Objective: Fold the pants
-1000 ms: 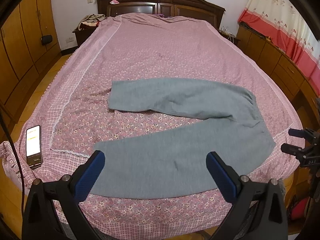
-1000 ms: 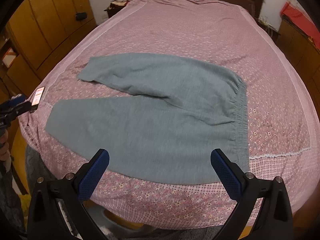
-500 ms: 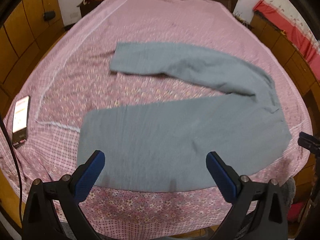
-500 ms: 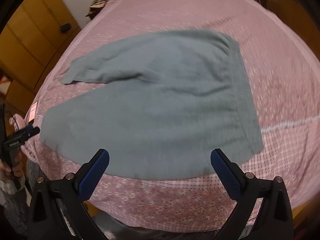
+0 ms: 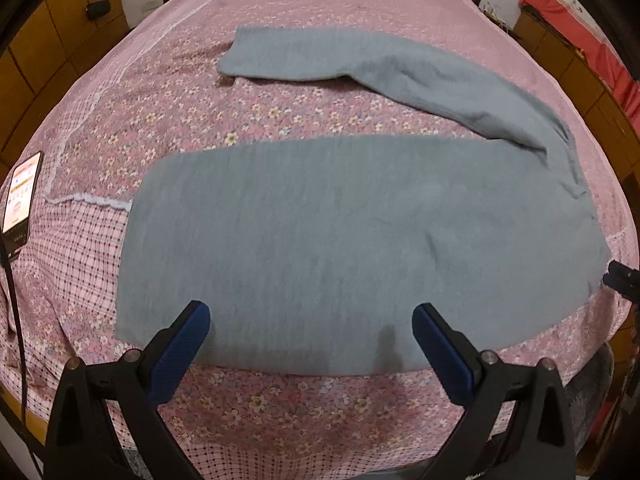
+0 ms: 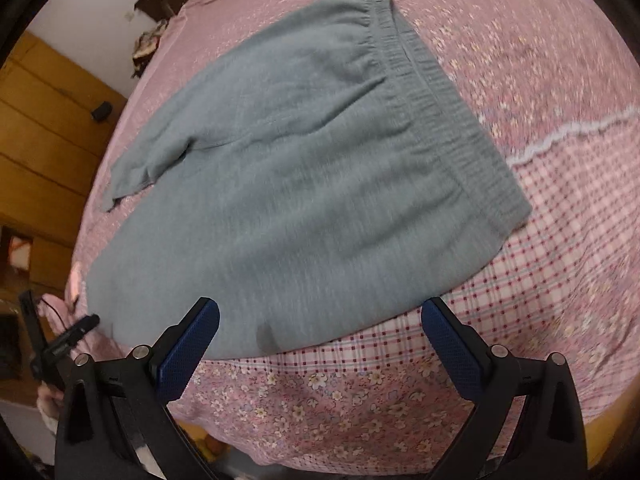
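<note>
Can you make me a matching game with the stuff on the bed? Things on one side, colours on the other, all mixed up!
Things:
1. pants
2. bedspread
3. phone
4. left claw pads

Colours or states:
A. dark blue
B. pink with little flowers
C. grey-green
D. lit-up screen

Pairs: 1-C, 2-B, 3-D, 4-A

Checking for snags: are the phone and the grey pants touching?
Apart. The left wrist view shows bedspread between the phone and the grey pants.
</note>
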